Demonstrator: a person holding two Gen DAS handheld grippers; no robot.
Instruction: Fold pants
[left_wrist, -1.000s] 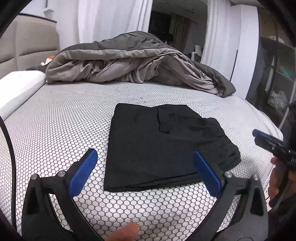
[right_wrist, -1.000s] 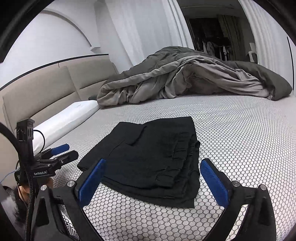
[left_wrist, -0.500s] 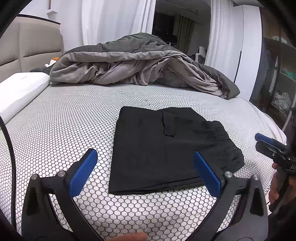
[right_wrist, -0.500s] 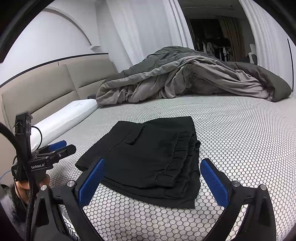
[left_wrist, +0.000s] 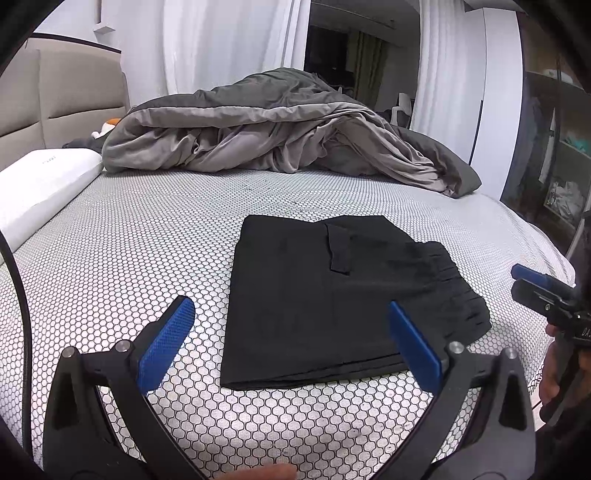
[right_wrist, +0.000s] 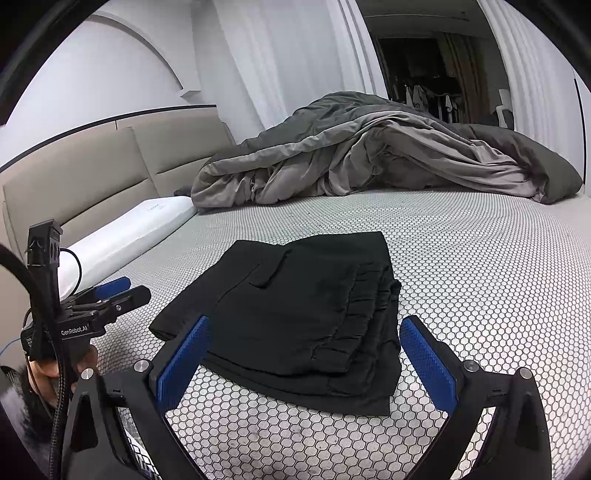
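So the black pants (left_wrist: 340, 299) are folded into a neat rectangle, sitting mid-frame on the bed (left_wrist: 122, 258) with its honeycomb sheet. Our left claw (left_wrist: 291, 339) is spread wide, nothing in it, hovering at the bottom of the frame. Right claw (right_wrist: 304, 358) same deal: wide apart, empty. Compared to a second ago we've backed off and tilted up a bit, so the pants sit lower in the left view. The grey duvet (left_wrist: 280, 133) is bunched up top.
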